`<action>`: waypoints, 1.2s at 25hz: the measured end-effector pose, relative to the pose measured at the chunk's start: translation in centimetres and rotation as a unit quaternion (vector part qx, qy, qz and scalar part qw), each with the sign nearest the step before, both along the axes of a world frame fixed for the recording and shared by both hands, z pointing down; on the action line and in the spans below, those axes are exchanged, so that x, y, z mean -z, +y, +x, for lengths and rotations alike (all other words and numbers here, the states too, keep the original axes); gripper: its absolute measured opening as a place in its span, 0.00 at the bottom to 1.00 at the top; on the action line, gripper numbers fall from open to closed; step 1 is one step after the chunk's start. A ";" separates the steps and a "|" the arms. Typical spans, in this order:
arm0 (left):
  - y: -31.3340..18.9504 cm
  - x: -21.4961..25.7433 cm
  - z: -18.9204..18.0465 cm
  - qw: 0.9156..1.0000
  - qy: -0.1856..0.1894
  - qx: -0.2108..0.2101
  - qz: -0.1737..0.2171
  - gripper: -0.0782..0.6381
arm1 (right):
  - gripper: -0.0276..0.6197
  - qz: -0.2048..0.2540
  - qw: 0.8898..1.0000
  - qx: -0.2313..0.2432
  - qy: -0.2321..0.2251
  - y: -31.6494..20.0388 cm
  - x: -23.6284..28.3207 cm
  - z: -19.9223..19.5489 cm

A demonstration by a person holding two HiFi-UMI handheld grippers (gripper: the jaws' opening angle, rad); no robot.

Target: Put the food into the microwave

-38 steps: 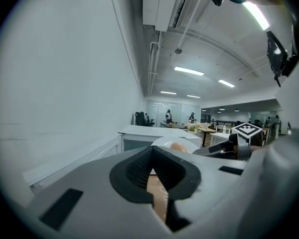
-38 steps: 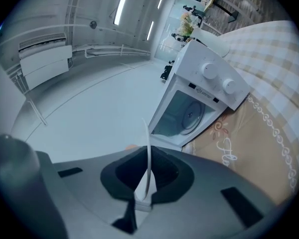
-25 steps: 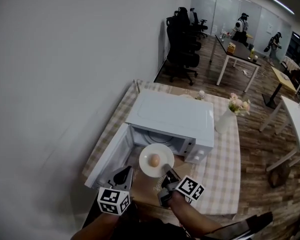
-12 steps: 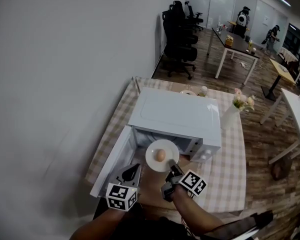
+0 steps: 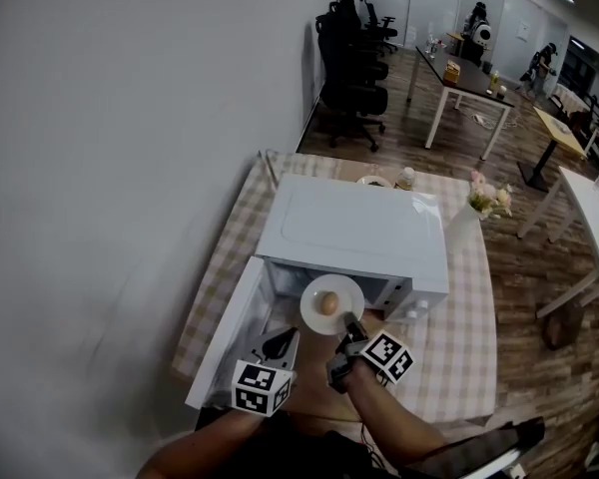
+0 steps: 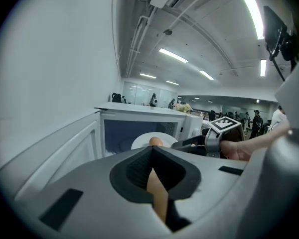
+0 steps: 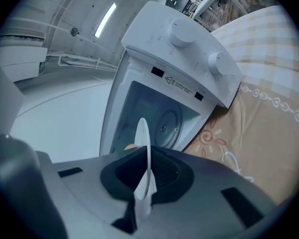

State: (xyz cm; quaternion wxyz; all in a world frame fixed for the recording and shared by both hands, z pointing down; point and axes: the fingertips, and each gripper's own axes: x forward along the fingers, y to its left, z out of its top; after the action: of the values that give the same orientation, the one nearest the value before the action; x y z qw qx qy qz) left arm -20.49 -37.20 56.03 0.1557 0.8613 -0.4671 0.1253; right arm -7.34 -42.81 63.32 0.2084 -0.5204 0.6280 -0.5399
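Observation:
A white microwave (image 5: pixel 354 230) stands on the checked tablecloth with its door (image 5: pixel 230 332) swung open to the left. My right gripper (image 5: pixel 351 329) is shut on the near rim of a white plate (image 5: pixel 345 291) carrying a brown egg (image 5: pixel 328 304). The plate hovers level at the mouth of the cavity. In the right gripper view the plate (image 7: pixel 142 143) shows edge-on between the jaws, with the turntable (image 7: pixel 167 126) behind it. My left gripper (image 5: pixel 283 343) is shut and holds nothing, beside the open door. In the left gripper view the plate (image 6: pixel 139 142) and egg (image 6: pixel 155 142) sit before the cavity.
A white vase of flowers (image 5: pixel 464 226) stands right of the microwave, and a small bottle (image 5: pixel 406 179) behind it. The grey wall runs along the left. Office chairs (image 5: pixel 354 68) and desks (image 5: pixel 469 78) fill the room beyond the table.
Both grippers have moved forward and down toward the microwave. The plate with the egg has gone from in front of the door opening to the cavity mouth.

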 end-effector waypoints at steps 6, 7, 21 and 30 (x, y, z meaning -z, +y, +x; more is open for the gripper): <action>-1.2 -1.0 1.3 1.000 -0.011 -0.028 -0.003 0.12 | 0.08 -0.017 1.000 -0.020 -0.002 -1.7 -2.1 0.1; -1.4 -1.0 1.4 0.999 -0.013 -0.032 -0.002 0.12 | 0.08 -0.019 1.000 -0.024 -0.003 -2.0 -2.4 0.0; -2.5 -2.0 0.8 0.998 -0.021 -0.056 -0.022 0.12 | 0.08 -0.054 0.995 -0.083 -0.002 -6.0 -6.2 1.1; -2.3 -2.1 1.3 0.996 -0.033 -0.081 -0.014 0.12 | 0.08 -0.068 0.992 -0.108 -0.008 -7.4 -7.5 1.2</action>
State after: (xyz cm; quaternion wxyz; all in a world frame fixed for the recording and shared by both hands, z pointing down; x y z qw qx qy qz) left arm -19.14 -39.53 58.10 0.1418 0.8894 -0.3987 0.1728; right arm -6.14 -50.20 70.80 0.2345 -0.5941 0.5280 -0.5598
